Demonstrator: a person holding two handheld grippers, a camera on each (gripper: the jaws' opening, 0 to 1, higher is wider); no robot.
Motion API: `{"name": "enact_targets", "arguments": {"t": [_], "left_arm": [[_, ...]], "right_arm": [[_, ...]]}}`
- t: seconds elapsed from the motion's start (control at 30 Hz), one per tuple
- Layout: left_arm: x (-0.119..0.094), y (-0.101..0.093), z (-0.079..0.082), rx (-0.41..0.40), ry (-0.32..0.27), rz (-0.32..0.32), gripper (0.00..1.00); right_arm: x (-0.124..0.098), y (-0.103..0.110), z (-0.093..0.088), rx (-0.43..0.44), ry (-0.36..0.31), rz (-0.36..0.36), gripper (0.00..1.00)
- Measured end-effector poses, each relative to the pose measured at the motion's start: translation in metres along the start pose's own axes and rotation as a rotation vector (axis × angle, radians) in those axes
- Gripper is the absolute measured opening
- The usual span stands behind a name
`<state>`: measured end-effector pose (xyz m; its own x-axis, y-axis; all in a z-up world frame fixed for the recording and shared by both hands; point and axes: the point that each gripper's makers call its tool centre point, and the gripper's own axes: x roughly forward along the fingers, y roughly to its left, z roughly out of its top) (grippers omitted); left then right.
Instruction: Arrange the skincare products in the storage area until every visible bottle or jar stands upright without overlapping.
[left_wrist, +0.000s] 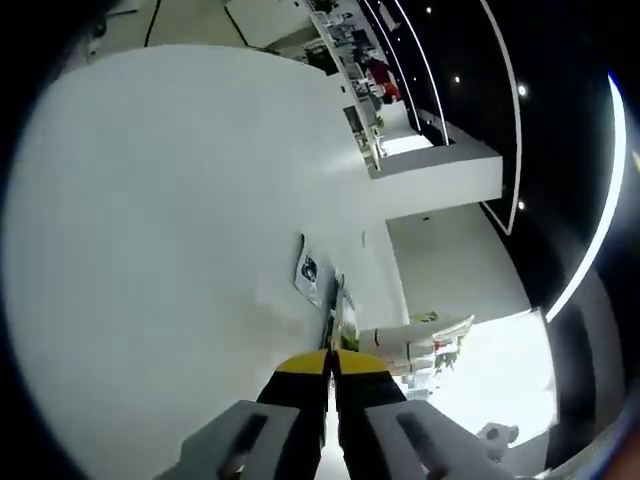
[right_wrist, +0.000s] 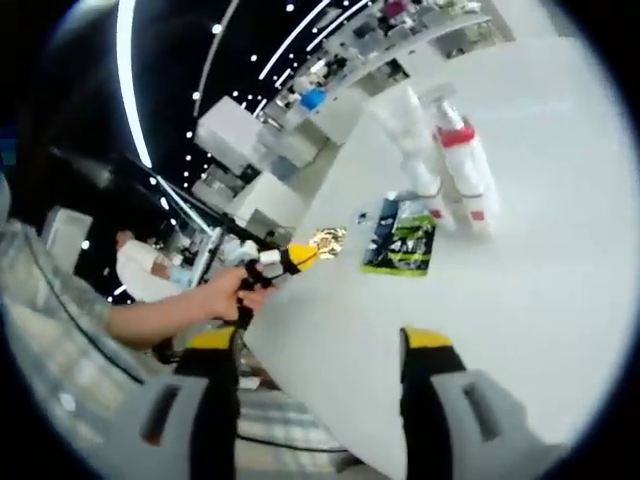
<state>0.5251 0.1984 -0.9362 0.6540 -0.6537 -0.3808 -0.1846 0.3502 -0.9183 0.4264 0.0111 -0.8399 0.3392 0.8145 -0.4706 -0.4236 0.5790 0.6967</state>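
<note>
Nearby, spray bottles (right_wrist: 455, 165) flank sachets (right_wrist: 405, 240); left gripper (left_wrist: 331, 368) clenched, right gripper (right_wrist: 325, 345) released.

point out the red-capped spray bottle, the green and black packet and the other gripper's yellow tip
red-capped spray bottle (right_wrist: 468, 170), right gripper view, on its white body below the red collar
green and black packet (right_wrist: 403, 243), right gripper view, on the middle of its printed face
left gripper (right_wrist: 302, 256), right gripper view, on its yellow tip
</note>
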Motion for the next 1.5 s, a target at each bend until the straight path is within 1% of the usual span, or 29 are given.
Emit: {"name": "enact_targets", "arguments": {"t": [0.03,0.1,0.23,0.27,0.43,0.53,0.57,0.6,0.7,0.8,0.83,0.9,0.97,1.17,1.5], "left_arm": [[0.003,0.006,-0.002,0.008,0.011,0.022,0.01],[0.008,0.013,-0.004,0.008,0.023,0.04,0.01],[0.015,0.017,-0.009,0.009,0.041,0.053,0.01],[0.016,0.018,-0.01,0.022,0.046,0.061,0.01],[0.019,0.021,-0.009,0.031,0.051,0.079,0.02],[0.02,0.027,-0.008,0.093,0.069,0.123,0.03],[0.021,0.026,-0.009,0.096,0.077,0.115,0.03],[0.022,0.026,-0.006,0.096,0.065,0.119,0.03],[0.026,0.024,-0.003,0.113,0.06,0.129,0.03],[0.027,0.023,-0.004,0.134,0.069,0.143,0.03],[0.026,0.02,-0.005,0.137,0.072,0.149,0.03],[0.026,0.02,-0.006,0.151,0.081,0.163,0.04],[0.026,0.022,-0.005,0.196,0.095,0.176,0.04],[0.024,0.022,-0.004,0.233,0.116,0.203,0.06],[0.023,0.022,-0.002,0.228,0.089,0.217,0.13]], "right_arm": [[-0.001,-0.001,-0.001,0.002,0.005,-0.005,0.63],[-0.002,-0.004,-0.004,0.009,0.013,-0.016,0.63],[-0.007,-0.012,-0.007,0.034,0.018,-0.046,0.63],[-0.008,-0.012,-0.007,0.036,0.019,-0.048,0.63],[-0.007,-0.015,-0.007,0.044,0.016,-0.065,0.63],[-0.005,-0.015,-0.005,0.047,0.011,-0.072,0.63],[-0.004,-0.014,-0.005,0.05,0.01,-0.07,0.63],[-0.004,-0.013,-0.004,0.051,0.008,-0.07,0.63],[-0.002,-0.013,-0.006,0.048,0.013,-0.075,0.63],[0.0,-0.014,-0.011,0.053,0.019,-0.085,0.64],[0.0,-0.013,-0.012,0.067,0.017,-0.08,0.65],[0.0,-0.013,-0.01,0.086,0.002,-0.08,0.65],[0.001,-0.013,-0.01,0.089,-0.001,-0.081,0.65],[0.004,-0.01,-0.013,0.074,0.012,-0.083,0.65],[0.003,-0.008,-0.017,0.067,0.013,-0.089,0.65]]}}
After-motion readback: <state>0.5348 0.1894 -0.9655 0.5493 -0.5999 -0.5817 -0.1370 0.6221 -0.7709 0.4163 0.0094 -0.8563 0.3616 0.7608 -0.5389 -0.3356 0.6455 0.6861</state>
